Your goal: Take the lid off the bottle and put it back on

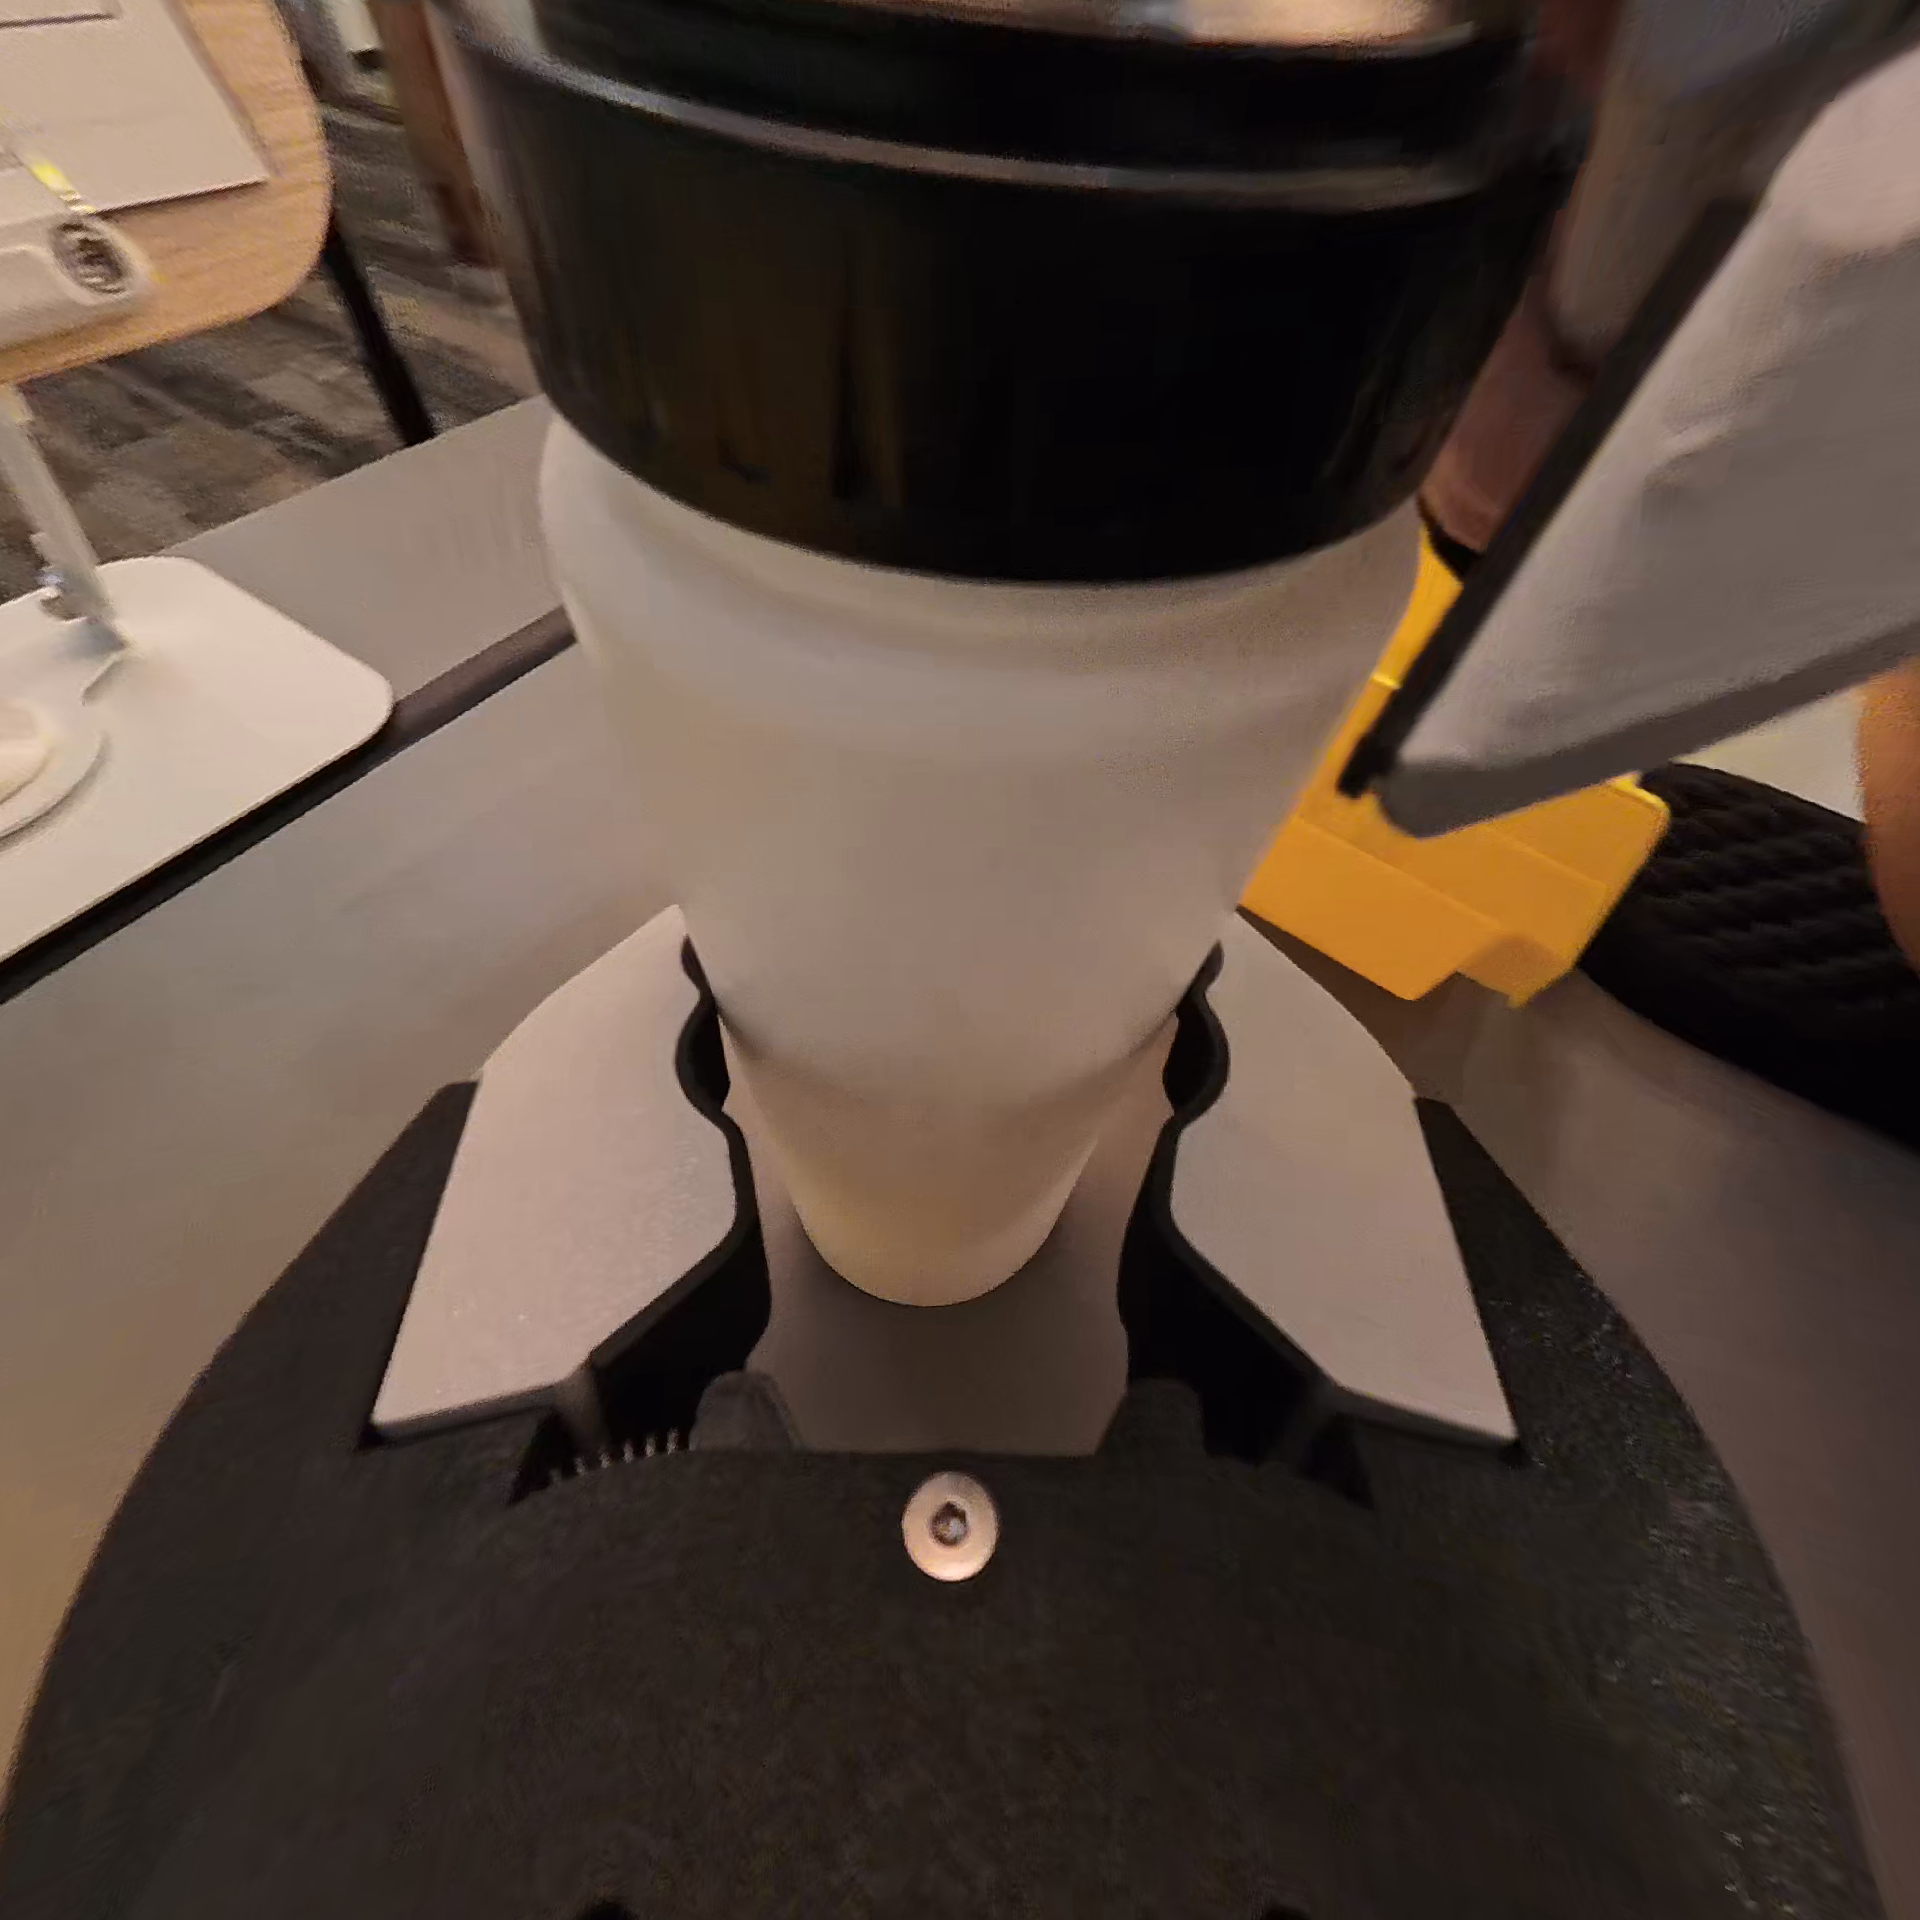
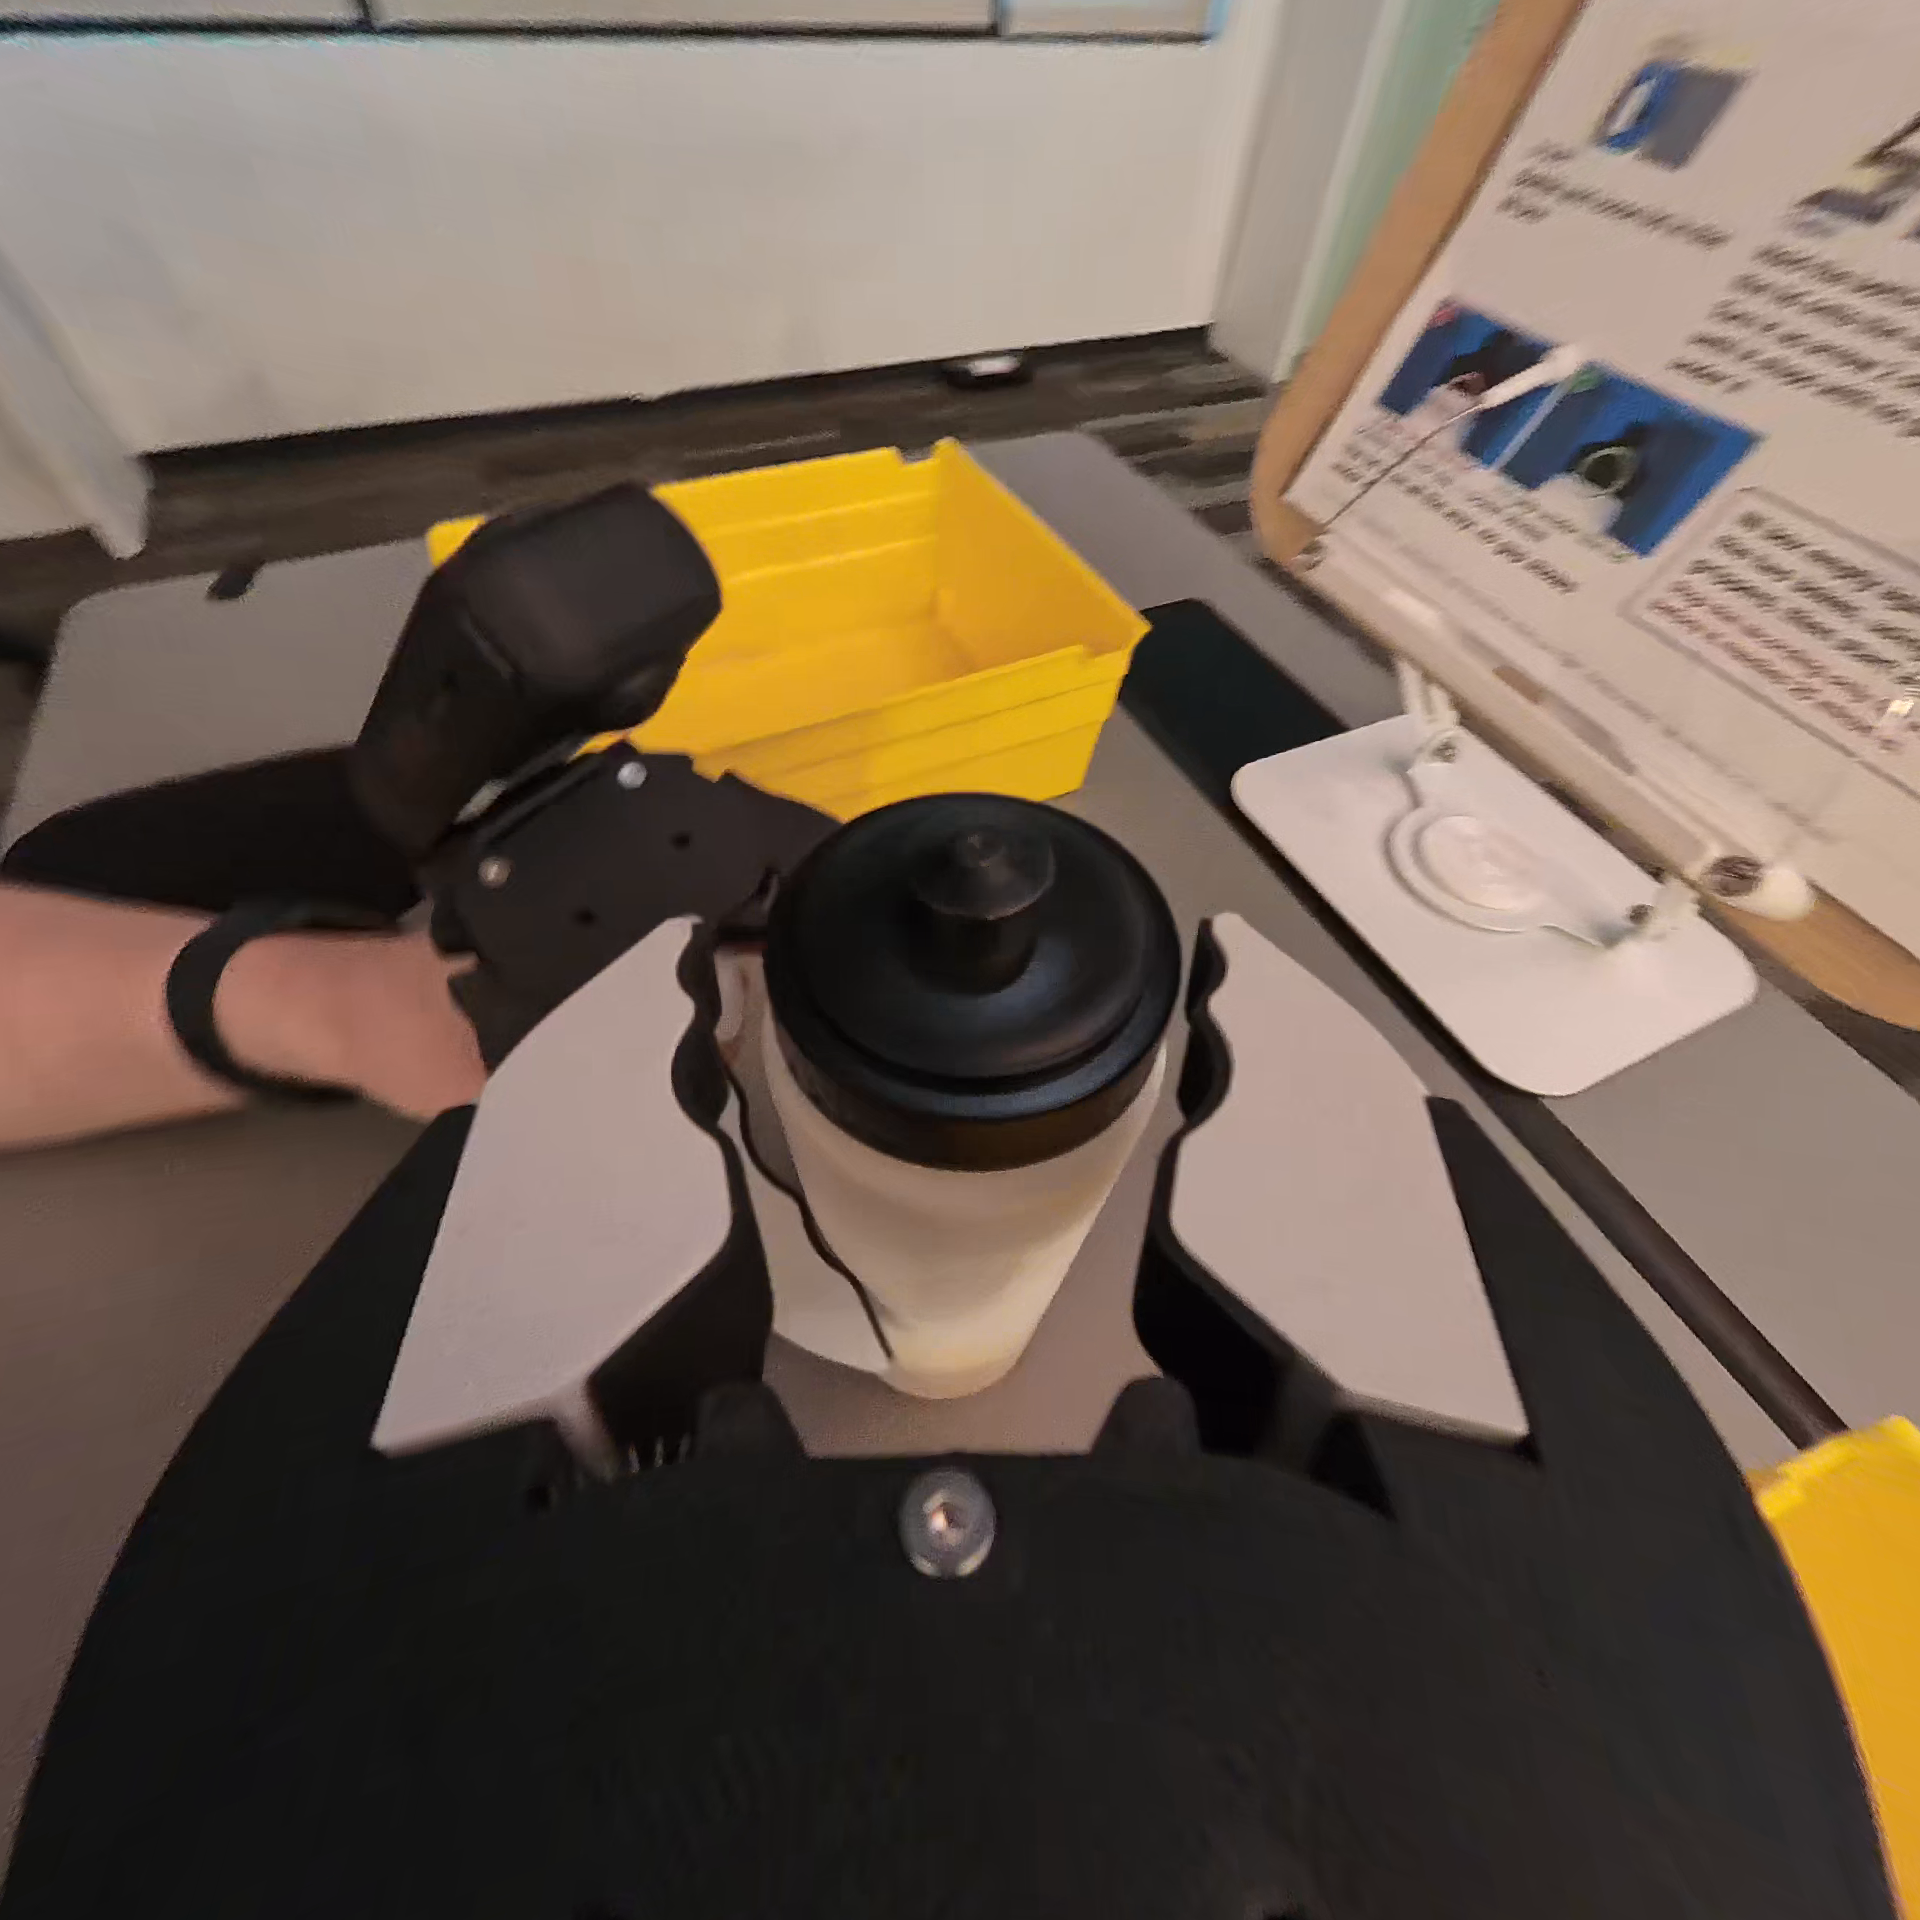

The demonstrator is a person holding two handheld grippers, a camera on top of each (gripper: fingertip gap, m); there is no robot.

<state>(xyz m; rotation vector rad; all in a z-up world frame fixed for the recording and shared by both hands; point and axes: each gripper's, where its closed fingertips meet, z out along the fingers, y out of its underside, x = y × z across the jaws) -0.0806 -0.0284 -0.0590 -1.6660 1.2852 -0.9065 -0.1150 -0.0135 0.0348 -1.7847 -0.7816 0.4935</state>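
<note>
A white bottle with a black screw lid stands upright on the grey table. My left gripper is shut on the bottle's body, with both fingers pressed against its sides. In the right wrist view my right gripper is open and straddles the lid from above. A small gap shows between its left finger and the lid. The white body shows below the lid. The left gripper's black body and a person's hand sit to the bottle's left. One right finger shows at the upper right of the left wrist view.
An open yellow bin stands just behind the bottle and also shows in the left wrist view. A white stand holding a printed board is to the right. Another yellow bin is at the near right edge.
</note>
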